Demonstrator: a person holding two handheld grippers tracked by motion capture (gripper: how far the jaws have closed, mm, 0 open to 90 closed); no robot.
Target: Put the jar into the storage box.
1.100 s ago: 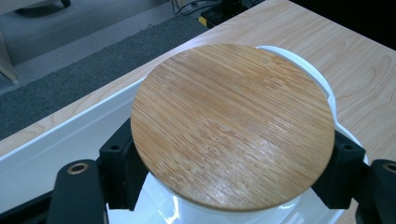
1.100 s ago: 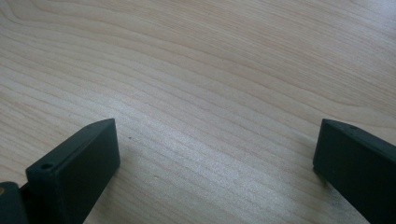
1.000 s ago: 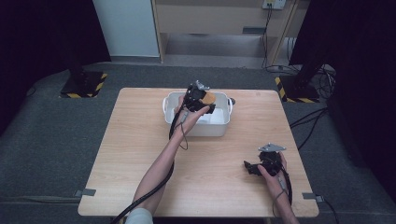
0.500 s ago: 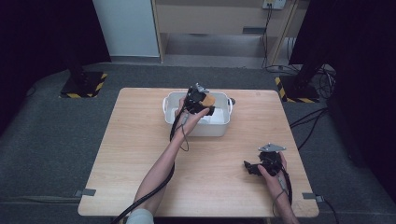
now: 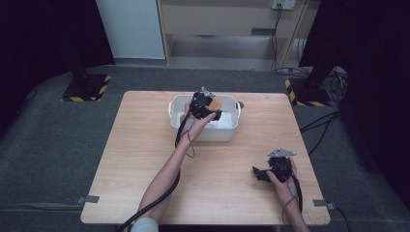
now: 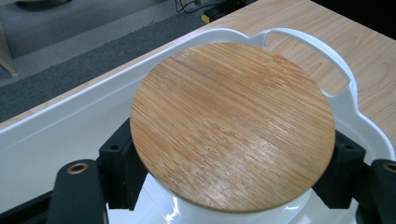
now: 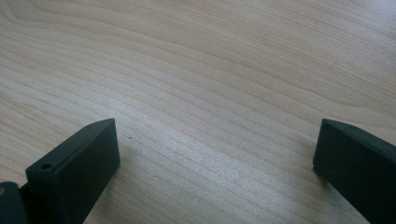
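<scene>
Over the white tub [image 5: 227, 133], the left gripper [image 6: 224, 186] clenches a bamboo-lidded jar [image 6: 233, 126]; lifting out or setting down seems next. Right gripper [image 7: 215, 163] rests released on the bench [image 5: 145, 159].

one white tub [image 5: 227, 133], one bamboo-lidded jar [image 6: 233, 126], two hand-held grippers [image 5: 207, 110] [image 5: 263, 174]

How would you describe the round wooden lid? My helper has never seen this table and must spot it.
On the wooden table, find the white tub at the far middle. Over it, the left gripper holds a white container topped by the round bamboo lid, the one tan disc among white and black things.
</scene>
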